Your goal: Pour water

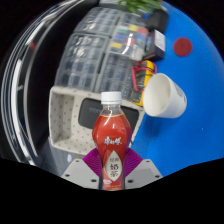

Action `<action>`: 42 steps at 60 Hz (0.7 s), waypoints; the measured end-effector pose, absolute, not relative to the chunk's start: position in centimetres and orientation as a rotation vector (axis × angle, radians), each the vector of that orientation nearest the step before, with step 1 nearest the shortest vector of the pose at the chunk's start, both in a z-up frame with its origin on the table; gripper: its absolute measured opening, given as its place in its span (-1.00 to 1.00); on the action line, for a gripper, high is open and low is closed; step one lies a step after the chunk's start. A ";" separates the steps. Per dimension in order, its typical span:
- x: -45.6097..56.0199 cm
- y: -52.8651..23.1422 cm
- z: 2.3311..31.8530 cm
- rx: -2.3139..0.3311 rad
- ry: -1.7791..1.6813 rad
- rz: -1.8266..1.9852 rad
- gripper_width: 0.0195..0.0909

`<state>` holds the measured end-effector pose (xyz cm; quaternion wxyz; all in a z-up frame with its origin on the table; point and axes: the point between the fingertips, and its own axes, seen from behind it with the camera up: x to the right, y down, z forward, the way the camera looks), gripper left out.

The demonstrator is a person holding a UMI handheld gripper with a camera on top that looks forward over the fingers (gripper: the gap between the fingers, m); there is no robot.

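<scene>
We see one bottle [110,140] standing upright between the two fingers of the gripper [112,168]. It has a white cap, a clear neck and an orange-red liquid inside. Its base is hidden behind the gripper's body, so we cannot tell what it stands on, if anything. The purple pads [93,160] show at either side of the bottle's lower part and appear to press against it, so we read the jaws as clenched on the bottle. The label carries printing that we cannot make out.

Just beyond the bottle, to its right, sits one white cup [163,97], tilted in this view with its open mouth turned toward the right. We cannot tell whether it holds anything. It rests on a blue surface [190,140], apart from the bottle.

Behind the bottle, to its left, lies one white tray [70,112] with a dark speckled inside; the bottle covers part of it. Further back stands one clear plastic rack [85,60] with several compartments, whose contents blur together. Between the rack and the cup we make out a small yellow and red object [146,70] that we cannot identify. One round red dot [183,46] marks the blue surface further off. Some greenery [140,6] is cut off at the far edge.
</scene>
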<state>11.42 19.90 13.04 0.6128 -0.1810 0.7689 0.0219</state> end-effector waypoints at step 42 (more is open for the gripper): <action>11.8 15.1 16.9 -0.274 1.756 0.247 -0.83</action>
